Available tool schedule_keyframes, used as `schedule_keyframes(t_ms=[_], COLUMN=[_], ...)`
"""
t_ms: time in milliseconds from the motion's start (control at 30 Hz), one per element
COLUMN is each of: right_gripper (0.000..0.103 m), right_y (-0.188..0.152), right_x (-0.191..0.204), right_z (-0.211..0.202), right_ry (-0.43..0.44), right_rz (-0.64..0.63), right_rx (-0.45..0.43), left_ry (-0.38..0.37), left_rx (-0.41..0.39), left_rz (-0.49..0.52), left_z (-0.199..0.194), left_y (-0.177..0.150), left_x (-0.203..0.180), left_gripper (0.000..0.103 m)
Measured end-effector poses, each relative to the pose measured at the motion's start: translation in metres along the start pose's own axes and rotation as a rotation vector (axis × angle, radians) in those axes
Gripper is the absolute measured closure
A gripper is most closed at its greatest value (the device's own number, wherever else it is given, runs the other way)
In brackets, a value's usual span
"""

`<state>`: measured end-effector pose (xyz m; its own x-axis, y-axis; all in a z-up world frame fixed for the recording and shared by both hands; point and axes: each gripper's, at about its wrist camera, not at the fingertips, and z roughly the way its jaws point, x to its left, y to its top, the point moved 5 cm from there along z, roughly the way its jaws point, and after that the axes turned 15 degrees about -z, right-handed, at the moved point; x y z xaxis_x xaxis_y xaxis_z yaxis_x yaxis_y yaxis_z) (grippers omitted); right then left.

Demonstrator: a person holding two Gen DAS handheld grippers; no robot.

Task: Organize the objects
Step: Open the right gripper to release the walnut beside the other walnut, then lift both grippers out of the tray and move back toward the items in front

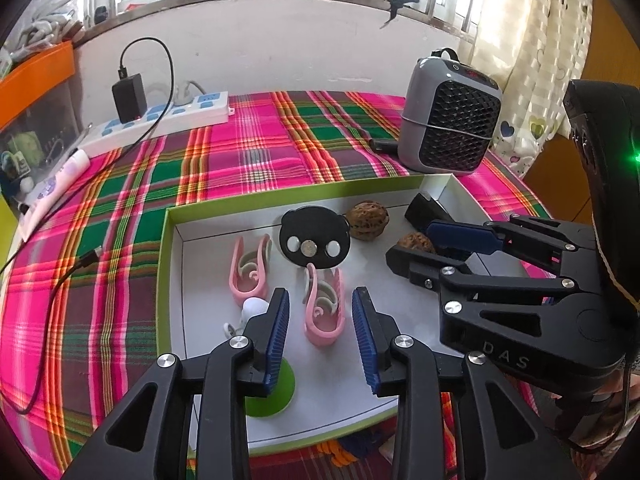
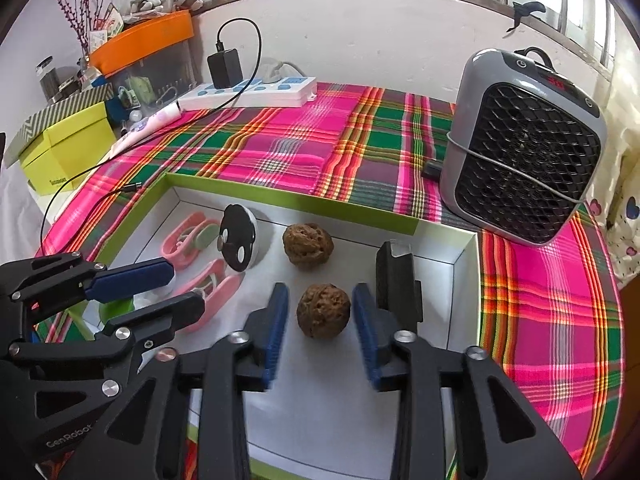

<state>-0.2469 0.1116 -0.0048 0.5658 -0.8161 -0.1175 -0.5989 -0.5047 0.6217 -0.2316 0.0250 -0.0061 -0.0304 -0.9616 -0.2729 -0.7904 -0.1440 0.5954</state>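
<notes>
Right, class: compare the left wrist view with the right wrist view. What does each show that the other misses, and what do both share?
Only the left wrist view shows the small white object in the tray and the green disc in full.

Only the right wrist view shows the yellow-green box and the twigs at far left.

Both show the green-rimmed tray, two walnuts, two pink clips, the black disc, the heater, and both grippers open.

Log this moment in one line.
left gripper: open around pink clip | right gripper: open around walnut | both in tray
</notes>
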Motion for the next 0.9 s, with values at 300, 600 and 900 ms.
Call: schedule_keyframes(t_ms=[300,600,900], right_gripper=[0.06,0.06,0.06], right_y=[-0.002,-0.006,-0.016], right_x=[0.003,0.008,0.014], right_z=[-0.007,-0.023,-0.04], right_ry=[-0.01,-0.014,-0.013], right_rz=[0.005,0.024,0.053], right_rx=[-0.008,-0.036,-0.063], left_ry=[-0.006,-0.017,-0.026], left_rx=[-0.013,-0.037,-0.061], left_rz=[-0.007,-0.03,-0.049], left_z=[-0.011,-0.027,-0.044], left_y=[-0.003,-0.007,-0.016], left_x=[0.001,0.006,0.013], left_gripper=[0.071,0.071,0.07])
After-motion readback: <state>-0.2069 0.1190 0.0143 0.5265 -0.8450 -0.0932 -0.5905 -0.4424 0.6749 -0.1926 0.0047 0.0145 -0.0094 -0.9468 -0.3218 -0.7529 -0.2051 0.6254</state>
